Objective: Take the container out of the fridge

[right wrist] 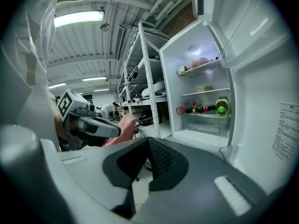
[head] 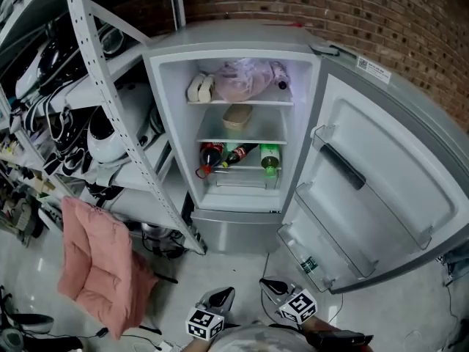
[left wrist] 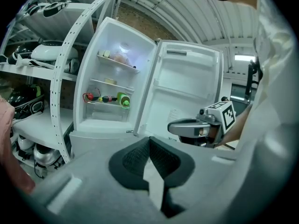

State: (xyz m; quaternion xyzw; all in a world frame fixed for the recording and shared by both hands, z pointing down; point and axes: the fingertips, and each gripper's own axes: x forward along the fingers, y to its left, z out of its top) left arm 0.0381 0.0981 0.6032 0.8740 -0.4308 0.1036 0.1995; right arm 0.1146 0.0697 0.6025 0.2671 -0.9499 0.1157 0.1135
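Note:
The fridge (head: pixel 242 53) stands open, and a tan lidded container (head: pixel 237 116) sits alone on its middle shelf. The same container (left wrist: pixel 110 81) shows small in the left gripper view, and the container (right wrist: pixel 204 88) is also far off in the right gripper view. Both grippers are low and well short of the fridge, near the head view's bottom edge. My left gripper (head: pixel 224 292) (left wrist: pixel 149 141) is shut with nothing in it. My right gripper (head: pixel 268 283) (right wrist: pixel 148 143) is also shut and empty, and sits beside the left one.
The fridge door (head: pixel 381 189) swings out wide to the right. Bottles (head: pixel 234 155) lie on the lower shelf and a plastic bag (head: pixel 245 79) is on the top one. A metal rack (head: pixel 110 116) of appliances stands at the left, and a pink cushion (head: pixel 95 262) lies on the floor.

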